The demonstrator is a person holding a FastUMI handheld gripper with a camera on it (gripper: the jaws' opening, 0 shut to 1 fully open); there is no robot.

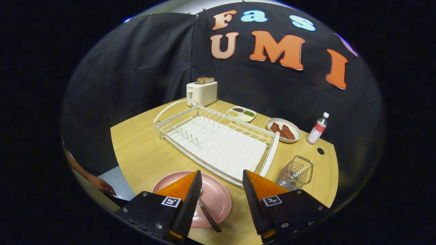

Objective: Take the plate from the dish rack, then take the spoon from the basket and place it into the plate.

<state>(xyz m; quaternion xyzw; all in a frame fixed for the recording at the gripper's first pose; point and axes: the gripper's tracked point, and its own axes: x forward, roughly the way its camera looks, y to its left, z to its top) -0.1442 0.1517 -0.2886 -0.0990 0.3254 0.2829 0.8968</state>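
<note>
A pink plate (214,197) lies flat on the wooden table, in front of the white dish rack (218,143). A metal spoon (207,212) rests in the plate, its handle reaching past the near rim, beside my left finger. My gripper (221,178) hovers above the plate's right part, open, with nothing between its orange fingers. The left finger (185,185) covers part of the plate. The wire basket (295,173) stands to the right of the rack, just beyond my right finger, and looks empty. The rack holds no dishes.
At the back stands a white toaster (201,93) with bread in it. A divided dish of seeds (242,113), a white plate with brown food (284,130) and a small bottle (318,128) line the far right side. A person's hand (102,185) shows at the left table edge.
</note>
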